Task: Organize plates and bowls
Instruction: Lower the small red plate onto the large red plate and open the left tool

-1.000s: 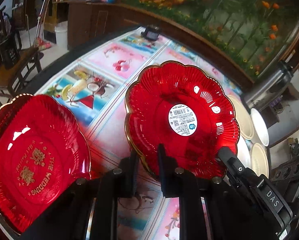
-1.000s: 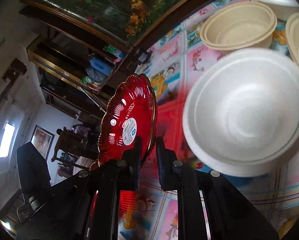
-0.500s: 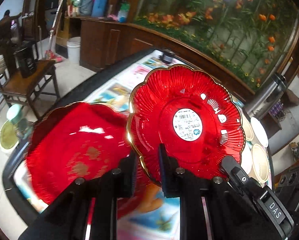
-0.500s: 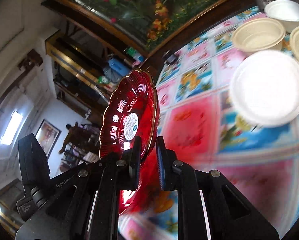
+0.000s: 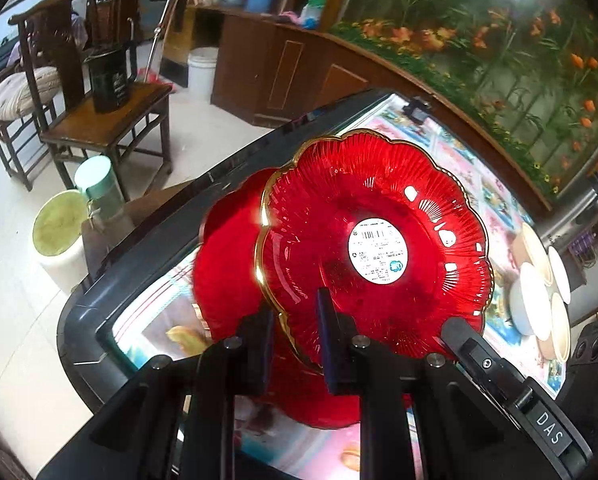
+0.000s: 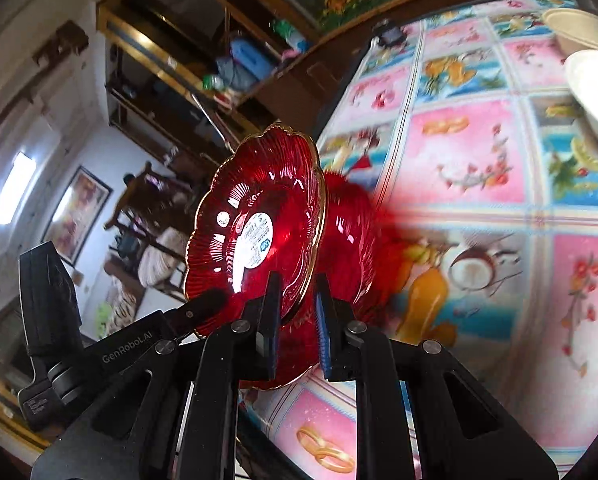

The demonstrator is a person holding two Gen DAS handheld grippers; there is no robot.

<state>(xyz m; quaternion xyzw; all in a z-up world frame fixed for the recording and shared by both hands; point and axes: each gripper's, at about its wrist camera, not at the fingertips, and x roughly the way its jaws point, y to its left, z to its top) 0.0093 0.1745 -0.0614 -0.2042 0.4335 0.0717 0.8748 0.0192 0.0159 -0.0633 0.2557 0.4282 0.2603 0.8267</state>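
Over the near-left corner of the table (image 5: 79, 320), both grippers carry one red scalloped plate (image 5: 379, 248) on edge, label side facing the left camera. Left gripper (image 5: 295, 320) pitched steeply down, jaws clamped on the plate's lower rim. Right gripper (image 6: 297, 304) angled down less, jaws clamped on the same rim from the other side; its black body shows at lower right in the left view. Held plate hangs clear of the table, tilted near upright. Directly behind and below it: a second red plate (image 5: 227, 264), lying on the patterned tablecloth (image 6: 479, 160), partly hidden. Count: two red plates, one held, one on the table. Bowls (image 5: 539, 292): four visible in the left view, clustered at the far right edge, white and beige. Wooden chair (image 5: 99, 120) on the floor beyond.
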